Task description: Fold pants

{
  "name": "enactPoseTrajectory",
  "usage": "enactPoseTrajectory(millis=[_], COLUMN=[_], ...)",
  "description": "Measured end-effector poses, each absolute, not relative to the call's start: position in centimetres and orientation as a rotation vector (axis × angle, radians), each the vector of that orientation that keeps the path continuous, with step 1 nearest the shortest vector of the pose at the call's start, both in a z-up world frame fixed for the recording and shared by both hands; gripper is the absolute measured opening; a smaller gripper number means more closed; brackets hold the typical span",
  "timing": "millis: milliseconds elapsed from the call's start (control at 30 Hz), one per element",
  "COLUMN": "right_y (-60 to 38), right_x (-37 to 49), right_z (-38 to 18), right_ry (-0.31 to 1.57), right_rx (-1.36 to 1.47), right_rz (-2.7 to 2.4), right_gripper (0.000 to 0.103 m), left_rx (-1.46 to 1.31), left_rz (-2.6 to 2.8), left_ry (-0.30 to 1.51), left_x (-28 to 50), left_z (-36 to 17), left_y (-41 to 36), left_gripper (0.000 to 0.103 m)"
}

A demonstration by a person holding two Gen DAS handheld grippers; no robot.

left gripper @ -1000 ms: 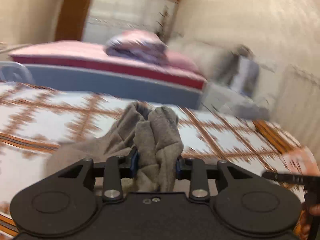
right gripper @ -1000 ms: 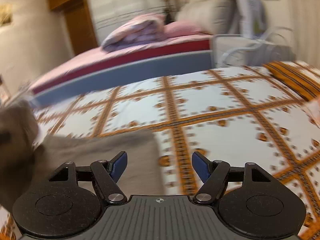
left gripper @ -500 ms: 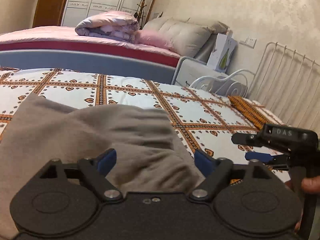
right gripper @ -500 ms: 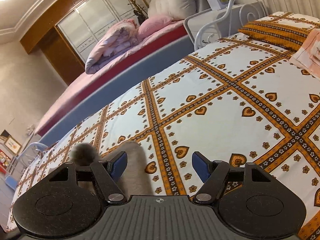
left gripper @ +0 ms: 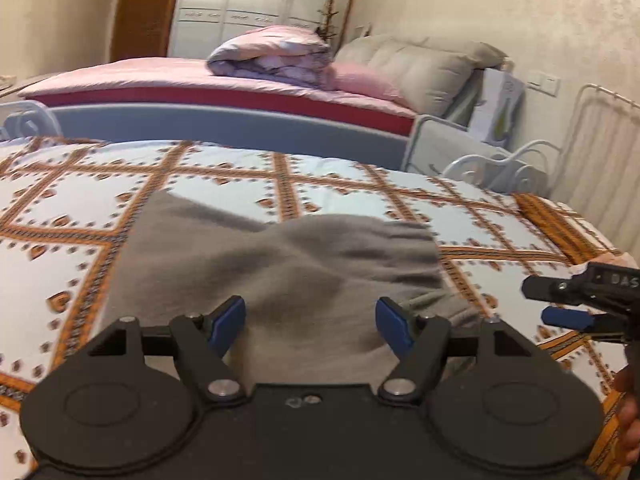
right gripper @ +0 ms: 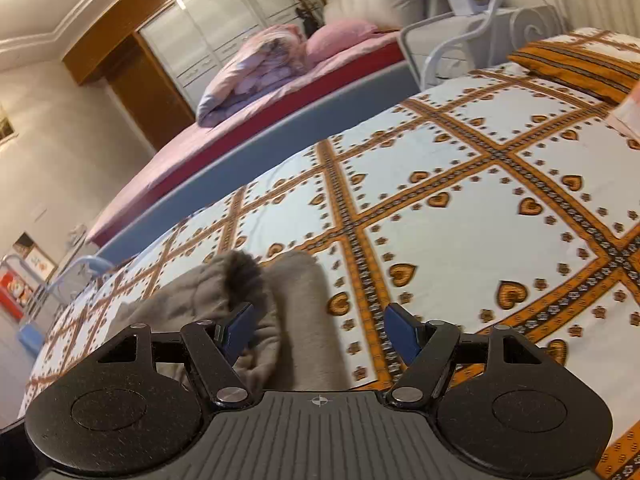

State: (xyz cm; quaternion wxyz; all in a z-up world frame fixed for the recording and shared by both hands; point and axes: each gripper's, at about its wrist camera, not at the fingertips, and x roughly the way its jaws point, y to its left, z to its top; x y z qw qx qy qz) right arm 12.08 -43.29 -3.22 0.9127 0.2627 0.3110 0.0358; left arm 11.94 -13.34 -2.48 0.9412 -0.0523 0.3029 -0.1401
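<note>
pants point(left gripper: 280, 276) on near bed point(left gripper: 80, 200) | second bed point(left gripper: 224, 96) behind

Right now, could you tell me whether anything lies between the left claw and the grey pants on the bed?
Nothing visible does. The grey pants lie on the patterned bedspread directly under the left claw, whose jaws are closing without pressing the cloth.

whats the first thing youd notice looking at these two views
The grey pants lie spread on the orange-and-white heart-patterned bedspread, right in front of the left tool, whose blue-padded jaws are closing around nothing. The right tool, open, sits at the pants' right side. Behind, a pink bed carries a rolled quilt.
</note>
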Motion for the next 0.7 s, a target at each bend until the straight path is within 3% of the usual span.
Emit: enactPoseTrajectory(millis=[300,533,700], right_y=[-40.5,-38.6,-37.7], right_x=[12.6,12.8,13.5], right_z=[-3.4,-4.9,-6.2], right_ry=[0.663,0.736,0.794], right_rx=[0.528,0.586,0.68], right_rz=[0.161,0.251,0.293], right_gripper=[0.071,0.071,0.071], left_rx=[-0.073,0.013,-0.087], left_rz=[-0.232,-0.139,-0.118], left_ry=[0.617,0.661,0.705], left_x=[11.0,10.6,10.8], left_z=[-2.2,-1.9,-1.9], left_y=[-9.2,-1.7,2.1], left_gripper=[0.065,0.065,0.067])
